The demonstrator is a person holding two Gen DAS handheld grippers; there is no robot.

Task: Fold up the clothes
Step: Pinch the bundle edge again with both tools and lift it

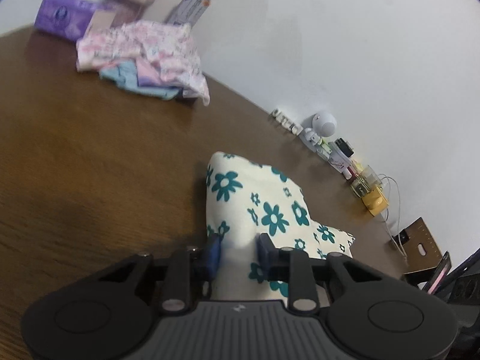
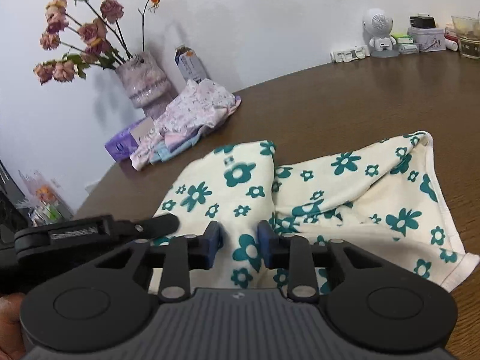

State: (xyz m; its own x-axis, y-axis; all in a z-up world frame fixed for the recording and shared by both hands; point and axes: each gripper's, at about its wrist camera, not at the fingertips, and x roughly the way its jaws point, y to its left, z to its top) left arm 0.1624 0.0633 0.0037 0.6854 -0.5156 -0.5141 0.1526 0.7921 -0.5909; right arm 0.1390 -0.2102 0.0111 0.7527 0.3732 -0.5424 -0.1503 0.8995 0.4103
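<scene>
garment (image 2: pixel 330 192) on tabletop (image 2: pixel 360 96), nearest | clothes pile (image 2: pixel 192 114) behind-left | vase (image 2: pixel 144 78) behind pile, at wall | speaker figure (image 2: pixel 379 34) far right, at wall

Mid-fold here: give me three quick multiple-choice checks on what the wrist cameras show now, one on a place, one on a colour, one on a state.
1. Where does the vase of dried roses stand?
A. at the wall behind the pile of folded clothes
B. beside the white speaker figure
C. on the floor

2. What colour are the flowers printed on the cream garment?
A. red
B. teal
C. yellow

3. What lies between the right gripper fingers?
A. nothing
B. a tissue pack
C. cloth of the garment

Answers:
1 A, it stands against the wall just behind the pile.
2 B, teal blooms cover the cream fabric.
3 C, the flowered cloth runs between the blue pads.
</scene>
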